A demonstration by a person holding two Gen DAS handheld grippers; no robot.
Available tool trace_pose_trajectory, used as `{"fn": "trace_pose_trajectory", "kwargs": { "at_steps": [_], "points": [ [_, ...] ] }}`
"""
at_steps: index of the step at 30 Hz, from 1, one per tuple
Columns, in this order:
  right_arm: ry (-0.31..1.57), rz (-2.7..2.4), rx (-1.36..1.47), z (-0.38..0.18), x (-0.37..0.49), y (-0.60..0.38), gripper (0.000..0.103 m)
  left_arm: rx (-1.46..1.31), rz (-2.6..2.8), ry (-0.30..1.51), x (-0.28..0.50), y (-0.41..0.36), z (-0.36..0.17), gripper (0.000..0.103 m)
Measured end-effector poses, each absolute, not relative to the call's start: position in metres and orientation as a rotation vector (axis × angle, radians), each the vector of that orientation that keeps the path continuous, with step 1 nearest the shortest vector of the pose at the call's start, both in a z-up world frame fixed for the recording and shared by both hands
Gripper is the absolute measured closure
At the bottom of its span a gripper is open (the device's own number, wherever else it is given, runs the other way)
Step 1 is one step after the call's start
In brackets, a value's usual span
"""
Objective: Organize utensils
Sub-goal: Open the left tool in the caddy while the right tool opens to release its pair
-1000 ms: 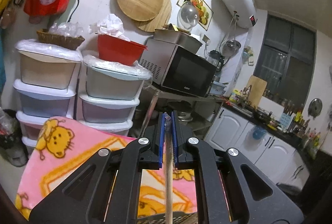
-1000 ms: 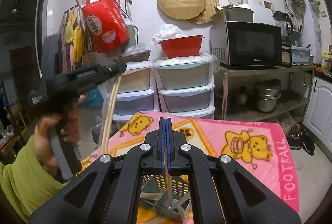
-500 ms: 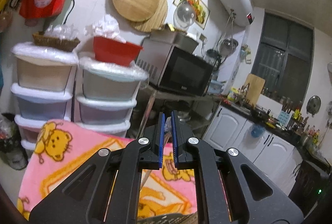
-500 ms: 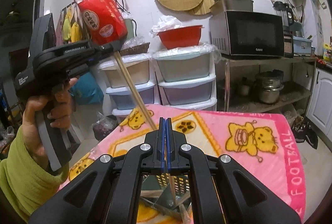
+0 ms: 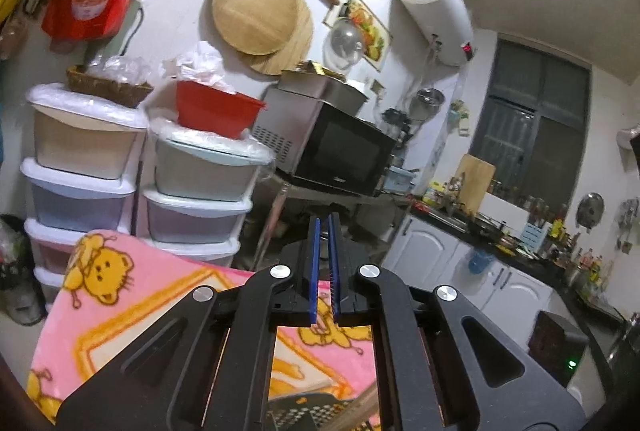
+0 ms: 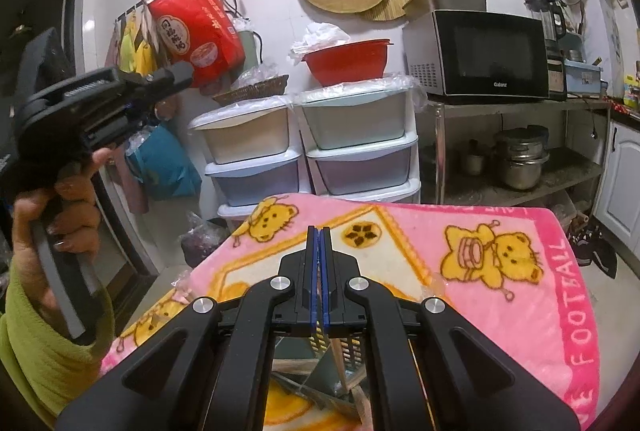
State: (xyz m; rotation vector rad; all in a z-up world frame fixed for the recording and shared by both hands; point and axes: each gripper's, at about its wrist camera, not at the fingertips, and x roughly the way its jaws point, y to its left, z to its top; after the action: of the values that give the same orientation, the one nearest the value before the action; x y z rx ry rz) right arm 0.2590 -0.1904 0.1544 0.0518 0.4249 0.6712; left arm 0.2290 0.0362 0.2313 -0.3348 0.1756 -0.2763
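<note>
My left gripper (image 5: 323, 267) is slightly open and empty, its blue pads a narrow gap apart, held high over the pink blanket (image 5: 132, 307). It also shows in the right wrist view (image 6: 120, 91), raised at the left in a hand. A wooden chopstick (image 5: 352, 411) lies below it, leaning on the perforated utensil holder (image 5: 304, 411). My right gripper (image 6: 319, 279) is shut on a thin wooden chopstick (image 6: 340, 359) that runs down into the utensil holder (image 6: 352, 351) under it.
The pink bear blanket (image 6: 500, 271) covers the table. Stacked plastic drawers (image 6: 312, 151) with a red bowl (image 6: 346, 61) stand behind it. A microwave (image 6: 480, 55) sits on a metal shelf with pots (image 6: 520, 163). White cabinets (image 5: 460, 263) run along the right.
My left gripper has opened a little and let go of its chopstick, which has dropped to the holder. The left gripper has risen and tilted. The right gripper keeps its chopstick.
</note>
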Motion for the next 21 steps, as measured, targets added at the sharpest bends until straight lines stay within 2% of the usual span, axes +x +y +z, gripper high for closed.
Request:
{"fn": "trace_pose_trajectory", "kwargs": {
  "at_steps": [11,15,18,19,21],
  "points": [
    [0.518,0.656,0.046,0.137,0.263,-0.189,0.1,-0.253,-0.309,0.36,0.223,0.015,0.184,0.101],
    [0.541,0.637,0.039,0.131,0.26,-0.192,0.085,-0.233,-0.308,0.398,0.218,0.012,0.172,0.101],
    [0.55,0.62,0.029,0.128,0.255,-0.194,0.08,-0.217,-0.306,0.418,0.21,0.009,0.165,0.1],
    [0.552,0.618,0.029,0.127,0.254,-0.195,0.078,-0.215,-0.305,0.427,0.207,0.009,0.162,0.099],
    [0.551,0.612,0.025,0.126,0.25,-0.198,0.076,-0.213,-0.307,0.442,0.203,0.008,0.158,0.089]
  ]
}}
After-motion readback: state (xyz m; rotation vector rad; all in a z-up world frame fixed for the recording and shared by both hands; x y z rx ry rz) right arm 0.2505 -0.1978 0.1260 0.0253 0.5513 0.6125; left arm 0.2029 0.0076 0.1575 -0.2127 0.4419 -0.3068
